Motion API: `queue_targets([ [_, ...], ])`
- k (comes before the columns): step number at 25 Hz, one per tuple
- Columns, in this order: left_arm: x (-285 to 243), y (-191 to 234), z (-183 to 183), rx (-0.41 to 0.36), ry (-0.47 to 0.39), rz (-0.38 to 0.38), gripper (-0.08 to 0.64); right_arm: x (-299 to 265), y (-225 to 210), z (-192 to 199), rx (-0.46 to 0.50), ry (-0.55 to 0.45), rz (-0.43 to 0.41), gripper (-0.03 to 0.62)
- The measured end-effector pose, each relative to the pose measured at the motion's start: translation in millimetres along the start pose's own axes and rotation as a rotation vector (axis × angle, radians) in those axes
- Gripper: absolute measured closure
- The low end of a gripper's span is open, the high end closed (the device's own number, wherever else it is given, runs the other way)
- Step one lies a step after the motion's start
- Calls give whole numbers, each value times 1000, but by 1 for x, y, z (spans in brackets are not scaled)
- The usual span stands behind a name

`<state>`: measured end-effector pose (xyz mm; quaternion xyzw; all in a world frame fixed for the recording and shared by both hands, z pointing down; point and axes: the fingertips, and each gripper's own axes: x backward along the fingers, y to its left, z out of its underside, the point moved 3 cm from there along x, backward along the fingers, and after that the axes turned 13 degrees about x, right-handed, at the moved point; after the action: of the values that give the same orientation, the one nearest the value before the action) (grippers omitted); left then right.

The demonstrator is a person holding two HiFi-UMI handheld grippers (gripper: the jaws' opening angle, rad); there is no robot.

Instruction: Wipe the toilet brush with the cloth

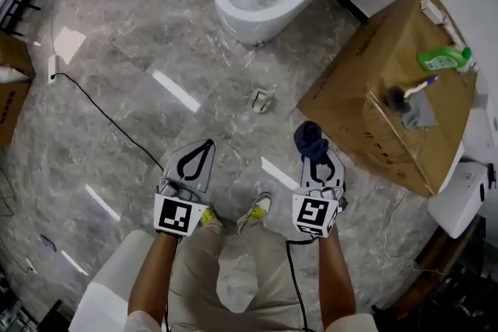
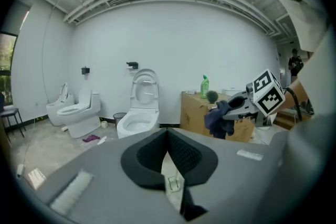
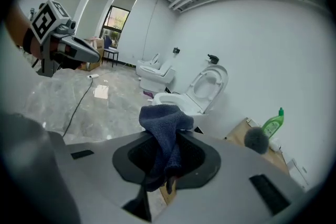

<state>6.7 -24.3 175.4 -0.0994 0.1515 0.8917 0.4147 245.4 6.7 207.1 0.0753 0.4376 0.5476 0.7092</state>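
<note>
Toilet brush [image 1: 401,99] 1; cloth [image 1: 310,138] 1, in right gripper [image 1: 317,159]; toilets [image 1: 250,12] 2.

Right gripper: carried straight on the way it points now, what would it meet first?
Probably the open toilet: it shows straight ahead, beyond the cloth clamped in the right gripper. The gripper tilts down, so the floor short of the bowl could come first; depth is unclear.

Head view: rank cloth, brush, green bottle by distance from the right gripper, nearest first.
1. Cloth, clamped in the right gripper.
2. Brush, lying on the box, mid-top.
3. Green bottle, at the box's far right corner.
</note>
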Motion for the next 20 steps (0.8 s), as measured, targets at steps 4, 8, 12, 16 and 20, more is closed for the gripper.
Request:
queue_targets([
  [4, -39, 10, 66, -77, 6, 53, 561, -60, 33, 25, 54, -34, -7, 512],
  [8, -74, 24, 118, -154, -8, 95, 561, -117, 34, 44, 147, -79, 46, 512],
  [12, -84, 39, 168, -215, -27, 151, 561, -158, 44, 53, 162, -144, 88, 512],
  [16, -103, 59, 222, -48, -68, 169, 561, -184, 41, 77, 184, -192, 218, 512],
  [20, -123, 82, 255, -225, -55, 95, 561, -204, 46, 95, 164, -236, 255, 514],
])
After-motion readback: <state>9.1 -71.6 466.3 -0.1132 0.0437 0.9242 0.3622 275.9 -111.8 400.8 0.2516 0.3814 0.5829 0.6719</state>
